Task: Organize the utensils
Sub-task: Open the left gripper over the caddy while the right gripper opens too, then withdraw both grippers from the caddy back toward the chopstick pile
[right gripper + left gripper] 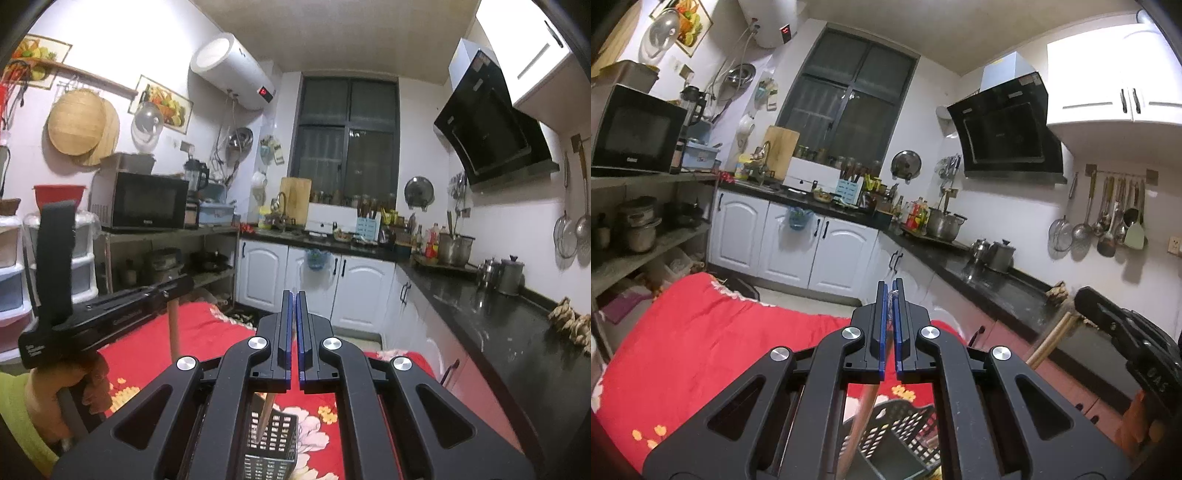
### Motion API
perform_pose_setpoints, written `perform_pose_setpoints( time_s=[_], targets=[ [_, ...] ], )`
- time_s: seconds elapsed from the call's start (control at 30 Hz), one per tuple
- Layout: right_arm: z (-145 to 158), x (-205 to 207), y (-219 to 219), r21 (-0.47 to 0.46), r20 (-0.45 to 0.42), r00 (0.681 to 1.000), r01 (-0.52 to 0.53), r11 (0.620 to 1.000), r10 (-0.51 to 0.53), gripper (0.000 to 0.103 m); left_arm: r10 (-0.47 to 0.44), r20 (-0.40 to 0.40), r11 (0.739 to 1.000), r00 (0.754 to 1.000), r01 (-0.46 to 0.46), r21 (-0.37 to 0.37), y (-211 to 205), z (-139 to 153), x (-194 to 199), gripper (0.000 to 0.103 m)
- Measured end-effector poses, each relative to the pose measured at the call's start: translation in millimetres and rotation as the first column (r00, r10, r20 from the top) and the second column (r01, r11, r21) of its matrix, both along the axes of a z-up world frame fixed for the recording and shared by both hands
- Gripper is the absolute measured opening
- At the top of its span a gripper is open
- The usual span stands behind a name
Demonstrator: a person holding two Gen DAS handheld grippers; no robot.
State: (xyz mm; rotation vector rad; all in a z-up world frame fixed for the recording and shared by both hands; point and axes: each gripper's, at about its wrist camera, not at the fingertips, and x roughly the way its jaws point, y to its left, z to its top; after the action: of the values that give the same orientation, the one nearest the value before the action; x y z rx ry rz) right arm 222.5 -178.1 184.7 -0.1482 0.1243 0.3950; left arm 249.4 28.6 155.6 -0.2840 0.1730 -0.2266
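Both grippers are raised over a table with a red flowered cloth (207,325), pointing roughly level toward the kitchen window. Left gripper (891,291): jaws clenched, with a thin glinting sliver pinched at the tips; a reddish-brown handle (862,417) hangs blurred below the jaws, and whether the two belong to one utensil I cannot tell. Right gripper (291,301): jaws clenched, and beneath them a slim pale utensil (266,410) slants down with its lower end inside the black perforated holder (273,450), which stands on the cloth. Whether the pads actually bear on it is hidden. In the right view the left gripper shows from the side with a wooden stick (173,325) hanging from it. Judgement: the step in hand is carrying utensils to the holder and lowering them in. The next move calls for steadying each utensil upright over the holder mouth, sinking it, then releasing.
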Motion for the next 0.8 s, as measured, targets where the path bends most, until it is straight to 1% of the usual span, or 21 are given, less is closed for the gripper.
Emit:
perform_pose_setpoints(
  time_s=[0.17, 0.3, 0.37, 0.4, 0.43, 0.47, 0.5, 0.53, 0.57, 0.6, 0.63, 0.67, 0.7, 0.77, 0.8],
  targets=[
    [-21.1, 15.8, 6.5, -0.009, -0.063, 0.998, 0.012, 1.0, -0.013, 0.003, -0.014, -0.044, 1.0, 0.999, 0.014, 0.001, 2.4, -18.2, 3.3, 0.001],
    [-32.5, 22.7, 6.6, 0.005, -0.104, 0.994, 0.042, 0.999, -0.041, 0.003, -0.015, -0.08, 1.0, 0.997, 0.016, 0.007, 3.4, -30.2, 4.4, 0.001],
    [-37.1, 24.0, 3.8, 0.019, -0.124, 0.991, 0.058, 0.998, -0.055, 0.009, -0.016, -0.102, 1.0, 0.995, 0.017, 0.011, 3.8, -35.5, 4.8, 0.001],
    [-39.1, 23.9, 2.0, 0.026, -0.132, 0.99, 0.063, 0.998, -0.06, 0.019, -0.014, -0.109, 1.0, 0.994, 0.015, 0.011, 3.2, -37.6, 4.7, 0.003],
    [-40.7, 23.0, -0.8, 0.034, -0.137, 0.988, 0.073, 0.997, -0.068, 0.028, -0.01, -0.115, 1.0, 0.993, 0.011, 0.011, 3.7, -39.8, 3.7, 0.01],
    [-41.7, 22.4, -2.4, 0.038, -0.138, 0.988, 0.078, 0.996, -0.072, 0.029, -0.006, -0.12, 1.0, 0.993, 0.007, 0.011, 4.5, -40.9, 2.6, 0.021],
    [-43.1, 20.0, -6.3, 0.046, -0.14, 0.987, 0.084, 0.995, -0.076, 0.029, -0.003, -0.126, 1.0, 0.992, 0.004, 0.008, 5.6, -42.4, 1.2, 0.026],
    [-43.8, 18.8, -8.3, 0.051, -0.142, 0.987, 0.086, 0.995, -0.078, 0.031, 0.004, -0.132, 1.0, 0.991, -0.003, 0.008, 6.9, -43.8, 0.0, 0.034],
    [-44.7, 16.7, -11.1, 0.059, -0.146, 0.986, 0.09, 0.994, -0.081, 0.033, 0.008, -0.137, 1.0, 0.991, -0.007, 0.008, 7.4, -44.7, -1.1, 0.036],
    [-45.1, 15.1, -13.7, 0.067, -0.15, 0.985, 0.094, 0.993, -0.084, 0.038, 0.012, -0.141, 1.0, 0.99, -0.011, 0.006, 8.8, -45.5, -3.1, 0.038],
    [-45.9, 12.2, -16.9, 0.075, -0.154, 0.984, 0.101, 0.992, -0.088, 0.042, 0.018, -0.144, 1.0, 0.989, -0.017, 0.007, 10.1, -46.4, -5.1, 0.044],
    [-46.4, 9.9, -19.5, 0.078, -0.154, 0.984, 0.103, 0.992, -0.09, 0.043, 0.028, -0.148, 1.0, 0.989, -0.027, 0.01, 10.7, -47.0, -7.0, 0.05],
    [-47.2, 7.1, -21.8, 0.078, -0.153, 0.984, 0.105, 0.991, -0.092, 0.044, 0.036, -0.15, 0.999, 0.988, -0.034, 0.012, 12.0, -47.4, -10.2, 0.053],
    [-48.8, 1.5, -25.4, 0.075, -0.154, 0.983, 0.11, 0.991, -0.098, 0.05, 0.04, -0.15, 0.999, 0.988, -0.04, 0.007, 14.8, -47.5, -15.9, 0.066],
    [-50.7, -2.7, -27.8, 0.075, -0.155, 0.983, 0.109, 0.991, -0.096, 0.054, 0.043, -0.15, 0.999, 0.988, -0.043, 0.005, 16.1, -47.7, -17.9, 0.068]
  ],
)
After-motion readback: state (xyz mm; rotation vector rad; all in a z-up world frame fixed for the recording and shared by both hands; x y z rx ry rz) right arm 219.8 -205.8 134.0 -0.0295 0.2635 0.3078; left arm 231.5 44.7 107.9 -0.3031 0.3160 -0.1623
